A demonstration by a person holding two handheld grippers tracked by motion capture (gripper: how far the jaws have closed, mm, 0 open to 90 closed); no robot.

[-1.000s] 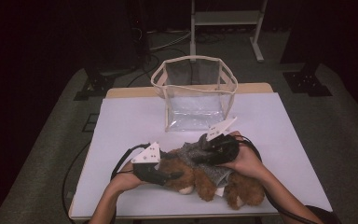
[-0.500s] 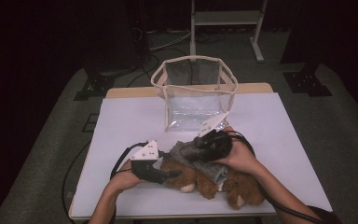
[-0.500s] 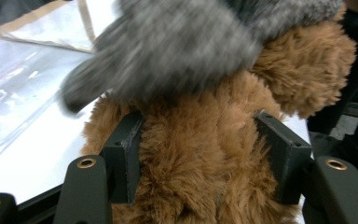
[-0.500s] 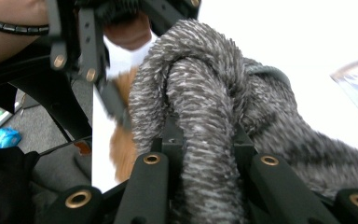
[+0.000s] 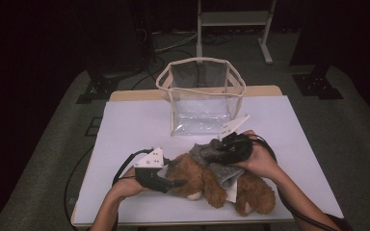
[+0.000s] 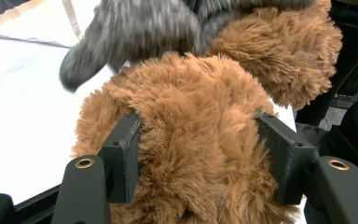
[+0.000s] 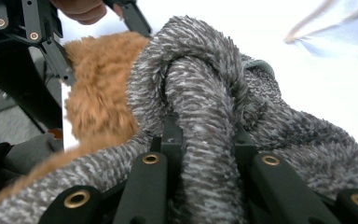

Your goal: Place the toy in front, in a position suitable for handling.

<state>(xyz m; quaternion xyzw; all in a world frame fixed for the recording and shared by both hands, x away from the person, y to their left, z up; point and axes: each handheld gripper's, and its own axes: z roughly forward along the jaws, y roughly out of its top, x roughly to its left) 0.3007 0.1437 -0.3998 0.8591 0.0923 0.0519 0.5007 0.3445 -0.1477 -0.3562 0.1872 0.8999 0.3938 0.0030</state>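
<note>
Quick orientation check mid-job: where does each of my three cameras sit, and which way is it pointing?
High view: above the table's near side, looking forward and down on the clear bag; both forearms enter from below.
Left gripper view: rides the left tongs, looking along black jaws clamping the brown teddy bear.
Right gripper view: rides the right tongs, jaws pinching the grey scarf.
All three share bear and scarf.

Teddy bear [image 5: 221, 185] lies before the bag [image 5: 200, 96].
</note>
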